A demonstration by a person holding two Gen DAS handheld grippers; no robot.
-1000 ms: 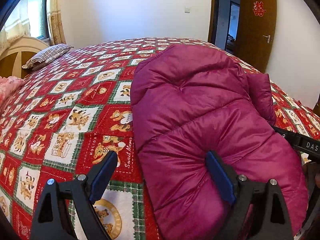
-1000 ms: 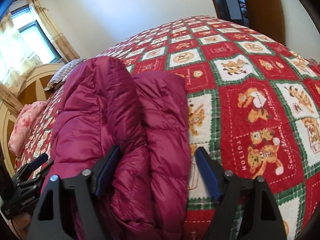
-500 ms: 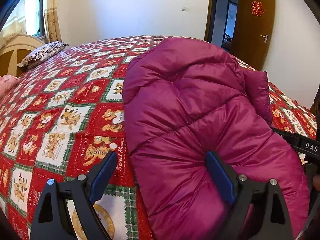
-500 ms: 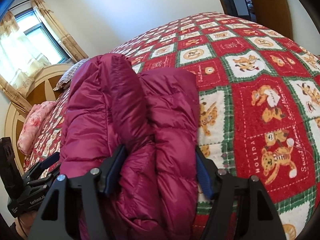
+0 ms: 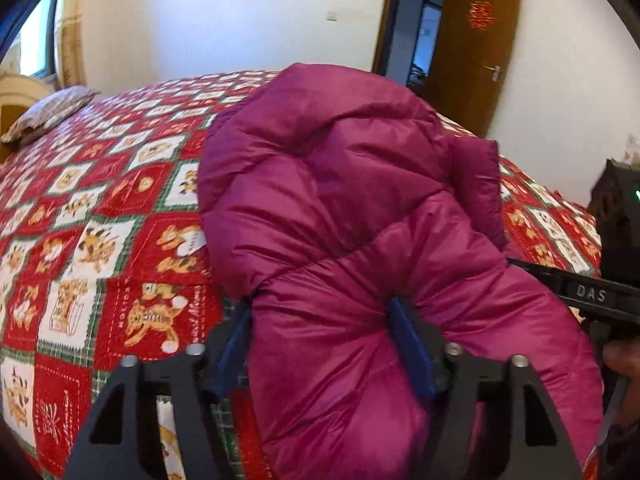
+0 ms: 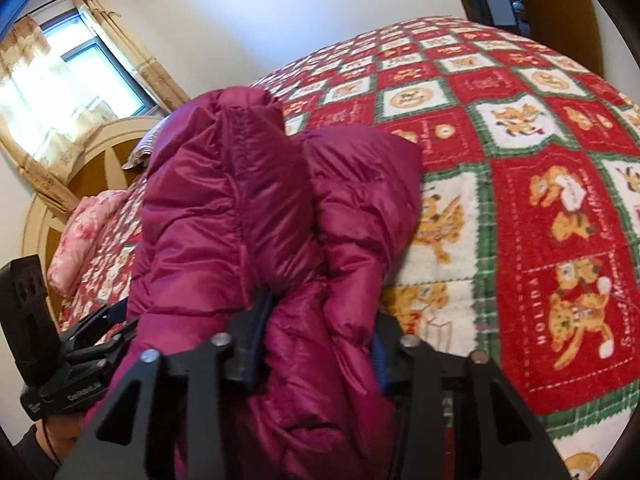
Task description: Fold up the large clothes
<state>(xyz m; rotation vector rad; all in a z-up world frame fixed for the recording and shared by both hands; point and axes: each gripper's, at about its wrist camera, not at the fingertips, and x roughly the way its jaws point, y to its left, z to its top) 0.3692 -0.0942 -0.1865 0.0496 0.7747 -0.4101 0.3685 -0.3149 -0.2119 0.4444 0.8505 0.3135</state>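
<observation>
— Where does your left gripper (image 5: 324, 344) stand?

— Your jaws have just been closing, and both blue pads (image 5: 412, 354) now press into a puffy fold at the near edge of the magenta down jacket (image 5: 340, 200). The grip is about half-wide, full of padding.

— And where is the jacket lying?

— On the red patchwork bedspread (image 5: 100, 220), running from 6 o'clock up toward 12 in your left view, quilt bare at 9 o'clock.

— Your right gripper (image 6: 318, 344)?

— It has also just closed, narrower, pinching a bunched fold of the jacket (image 6: 248, 200) between its pads. Your left tool shows at 8 o'clock there, bedspread (image 6: 540, 200) at 3 o'clock.
</observation>
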